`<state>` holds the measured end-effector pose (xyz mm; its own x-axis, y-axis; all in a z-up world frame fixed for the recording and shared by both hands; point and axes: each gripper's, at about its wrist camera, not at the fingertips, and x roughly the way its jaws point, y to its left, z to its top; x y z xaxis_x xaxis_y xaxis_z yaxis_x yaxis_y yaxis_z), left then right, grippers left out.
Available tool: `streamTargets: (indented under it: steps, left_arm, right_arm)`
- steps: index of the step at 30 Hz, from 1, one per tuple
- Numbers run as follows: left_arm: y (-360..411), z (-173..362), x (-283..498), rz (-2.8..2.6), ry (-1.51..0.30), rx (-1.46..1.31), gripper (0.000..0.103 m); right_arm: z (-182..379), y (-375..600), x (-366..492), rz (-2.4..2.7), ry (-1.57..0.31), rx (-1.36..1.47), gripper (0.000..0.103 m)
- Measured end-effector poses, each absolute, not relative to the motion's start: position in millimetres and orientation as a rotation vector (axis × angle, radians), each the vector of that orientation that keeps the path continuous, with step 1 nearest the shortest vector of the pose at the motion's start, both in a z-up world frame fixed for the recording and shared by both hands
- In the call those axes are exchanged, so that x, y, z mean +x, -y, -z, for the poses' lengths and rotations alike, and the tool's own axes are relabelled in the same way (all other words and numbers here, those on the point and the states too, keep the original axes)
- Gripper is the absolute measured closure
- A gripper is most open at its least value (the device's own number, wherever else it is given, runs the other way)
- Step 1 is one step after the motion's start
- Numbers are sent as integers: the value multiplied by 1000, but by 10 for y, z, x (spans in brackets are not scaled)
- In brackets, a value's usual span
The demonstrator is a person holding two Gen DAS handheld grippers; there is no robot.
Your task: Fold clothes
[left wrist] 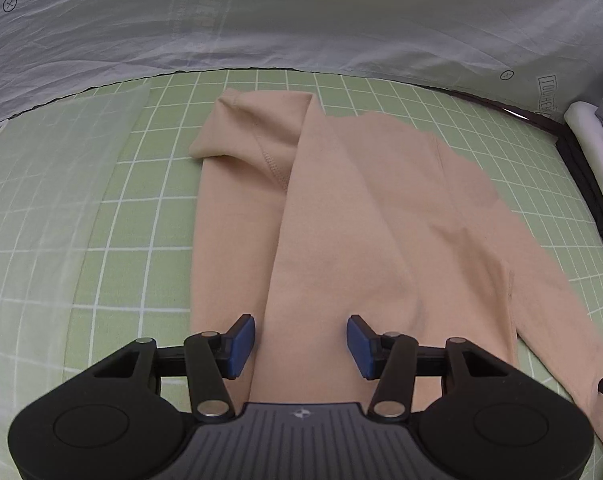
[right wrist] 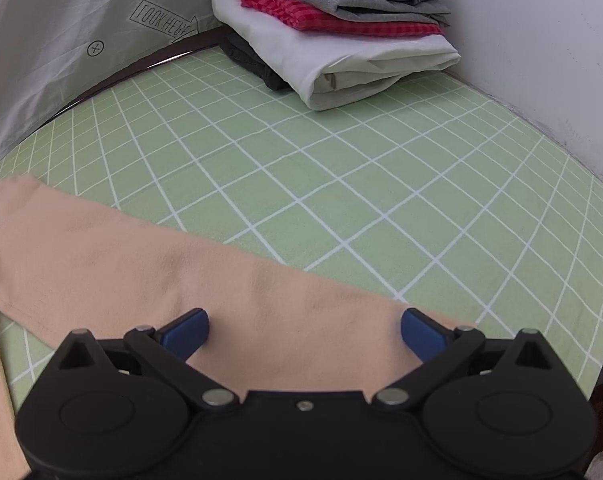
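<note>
On the green gridded desk lies the beige garment, partly folded: one panel is turned over along a lengthwise crease, and a sleeve extends sideways across the mat. The left hand-held gripper hovers over the near end of the folded body, jaws apart, with cloth below but no pad pressing on it. The right hand-held gripper stands over the sleeve near its cuff end, jaws spread wide, nothing clamped.

Assessment: the step in hand appears to be taking up the sleeve and the hem for the next fold. To do it well, each pair of pads should straddle a single edge of cloth, close fully on all layers, and lift together so the existing crease is not dragged out of line.

Clearances: the sleeve's far edge has broad bare mat beyond it. A stack of folded clothes occupies the far corner against the white wall, well apart from the sleeve. Grey sheeting borders the far edge; a translucent sheet overlies the mat to the garment's left.
</note>
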<state>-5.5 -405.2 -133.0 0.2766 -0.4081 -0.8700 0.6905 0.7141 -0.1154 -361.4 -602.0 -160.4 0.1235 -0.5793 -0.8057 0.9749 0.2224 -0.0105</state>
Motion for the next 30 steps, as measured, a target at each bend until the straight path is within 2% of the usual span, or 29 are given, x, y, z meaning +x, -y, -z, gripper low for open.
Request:
streamTargets:
  steps: [2, 4, 8, 13, 19, 30]
  left_arm:
    - [4223, 1358, 62, 769, -1055, 315, 50]
    - [4376, 1392, 135, 789, -1035, 334, 44]
    - [4589, 1489, 298, 777, -1027, 337, 38]
    - [4724, 1564, 402, 776, -992, 342, 23]
    - [4652, 1497, 327, 772, -1006, 338, 23]
    - [3787, 1283, 4, 657, -1015, 299, 23]
  right_arm:
    - [1594, 6044, -3574, 1247, -813, 605, 0]
    - [1584, 6045, -3534, 1244, -830, 581, 0]
    - [1581, 6081, -3524, 1241, -831, 592, 0]
    - [1565, 6102, -3521, 1233, -847, 604, 0]
    - [1559, 6130, -3575, 1232, -844, 670, 0]
    - [1584, 6053, -3617, 1225, -826, 672, 0]
